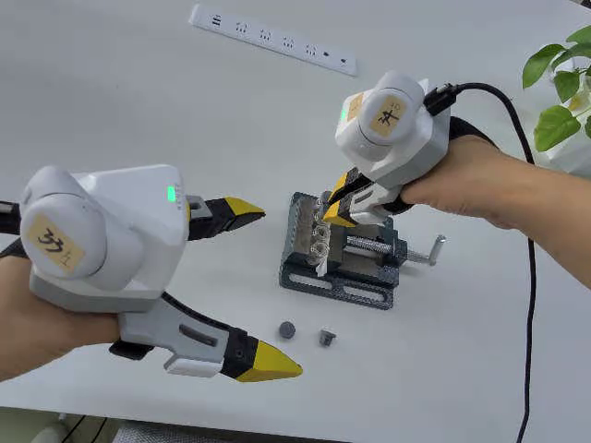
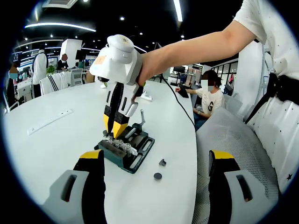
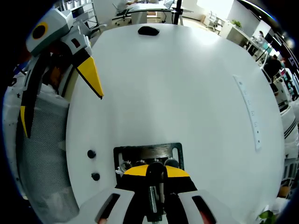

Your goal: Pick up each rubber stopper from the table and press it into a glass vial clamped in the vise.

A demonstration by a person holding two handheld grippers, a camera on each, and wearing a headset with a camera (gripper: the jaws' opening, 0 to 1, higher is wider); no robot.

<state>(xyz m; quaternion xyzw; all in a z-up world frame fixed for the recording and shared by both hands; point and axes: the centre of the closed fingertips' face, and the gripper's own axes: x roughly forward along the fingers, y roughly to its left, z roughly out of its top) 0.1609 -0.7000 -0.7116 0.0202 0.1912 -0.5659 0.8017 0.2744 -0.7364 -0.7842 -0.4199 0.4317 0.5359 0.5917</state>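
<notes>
One wide white bench (image 1: 129, 101) carries all the work. Above its near edge, on the left side, the white-bodied left gripper (image 1: 259, 286), with black jaws and yellow tips, hovers with its jaws wide apart and nothing between them. The matching right gripper (image 1: 334, 210) points steeply down over the dark metal vise (image 1: 355, 272), which stands a little in from the near edge, right of the middle. Its jaws are almost together and, as the right gripper view suggests, clamped on a small dark rubber stopper (image 3: 155, 169). In the vise a short row of clear glass vials (image 1: 319, 242) stands upright, and the held stopper is just above them. I cannot tell which mouth it meets, nor which vials are already closed. Two loose dark grey rubber stoppers (image 1: 287, 329) lie close together on the bench, between the vise and the near edge. The step in hand seems to be the pressing. To do it well, I would first centre the stopper over one open mouth, keep it upright, and push straight down along the vial, because a sideways push can tilt the stopper or stress the glass. The grip should loosen only when the stopper sits firmly. The open left gripper is well placed to go for a loose stopper next.
</notes>
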